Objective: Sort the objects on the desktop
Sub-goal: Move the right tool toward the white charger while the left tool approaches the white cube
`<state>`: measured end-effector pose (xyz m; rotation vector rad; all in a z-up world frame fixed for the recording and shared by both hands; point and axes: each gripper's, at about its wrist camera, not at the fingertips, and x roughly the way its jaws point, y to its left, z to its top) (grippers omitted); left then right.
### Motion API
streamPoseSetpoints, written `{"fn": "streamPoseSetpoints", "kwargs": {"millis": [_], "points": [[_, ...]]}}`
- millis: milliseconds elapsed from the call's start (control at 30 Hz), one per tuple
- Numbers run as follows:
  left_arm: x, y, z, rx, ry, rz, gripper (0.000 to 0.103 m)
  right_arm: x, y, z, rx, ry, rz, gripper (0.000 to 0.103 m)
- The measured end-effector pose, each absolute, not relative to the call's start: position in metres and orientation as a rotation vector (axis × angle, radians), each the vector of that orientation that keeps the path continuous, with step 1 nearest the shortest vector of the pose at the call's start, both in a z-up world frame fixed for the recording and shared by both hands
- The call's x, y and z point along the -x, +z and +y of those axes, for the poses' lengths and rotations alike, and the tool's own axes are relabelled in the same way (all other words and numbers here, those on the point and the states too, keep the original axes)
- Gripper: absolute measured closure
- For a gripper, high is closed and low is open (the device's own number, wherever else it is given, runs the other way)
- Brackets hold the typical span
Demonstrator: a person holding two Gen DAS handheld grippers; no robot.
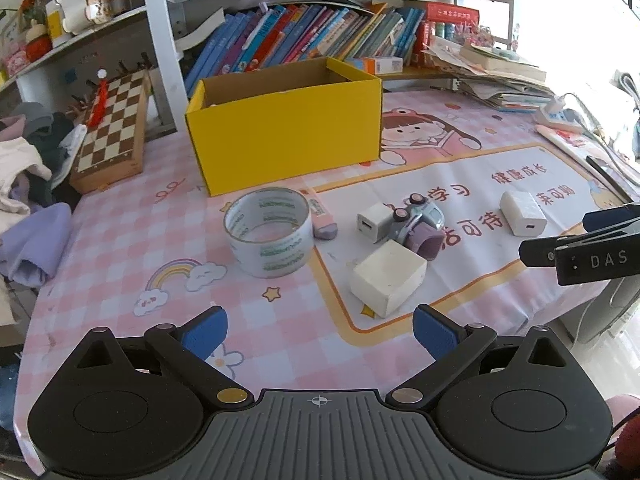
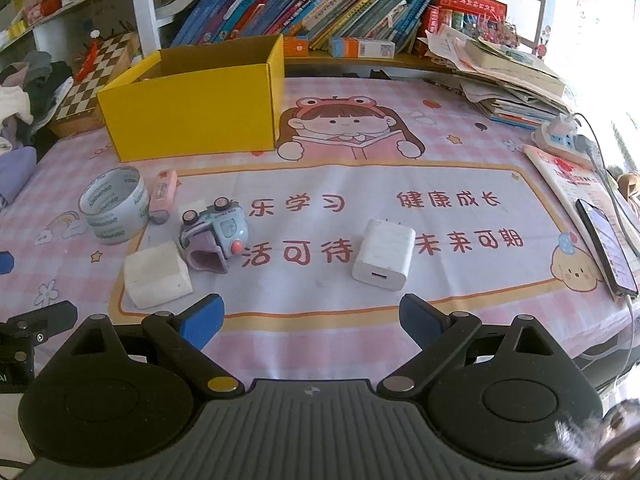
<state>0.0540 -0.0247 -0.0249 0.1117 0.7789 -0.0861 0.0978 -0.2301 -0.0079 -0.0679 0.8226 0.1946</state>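
A yellow cardboard box (image 1: 288, 128) (image 2: 192, 112) stands open at the back of the desk. In front of it lie a roll of clear tape (image 1: 269, 232) (image 2: 114, 210), a pink eraser (image 1: 322, 216) (image 2: 162, 196), a toy car (image 1: 418, 226) (image 2: 214, 236), a small white charger (image 1: 372, 222), a white block (image 1: 388, 282) (image 2: 156, 274) and a larger white charger (image 1: 522, 212) (image 2: 384, 254). My left gripper (image 1: 320, 330) is open and empty, near the white block. My right gripper (image 2: 312, 320) is open and empty, just short of the larger charger.
A chessboard (image 1: 114, 132) leans at the back left beside a clothes pile (image 1: 28, 184). Books fill the shelf (image 2: 320, 12). Stacked papers (image 2: 504, 76), a power strip (image 2: 564, 140) and a phone (image 2: 608, 248) line the right edge.
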Motion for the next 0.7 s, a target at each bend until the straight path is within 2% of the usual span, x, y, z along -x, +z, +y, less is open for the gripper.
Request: {"fn": "streamPoseSetpoints", "kwargs": {"millis": [700], "points": [[-0.079, -0.033, -0.046, -0.132, -0.191, 0.787, 0.003, -0.119, -0.014, -0.248, 0.047, 0.142, 0.861, 0.008]]}}
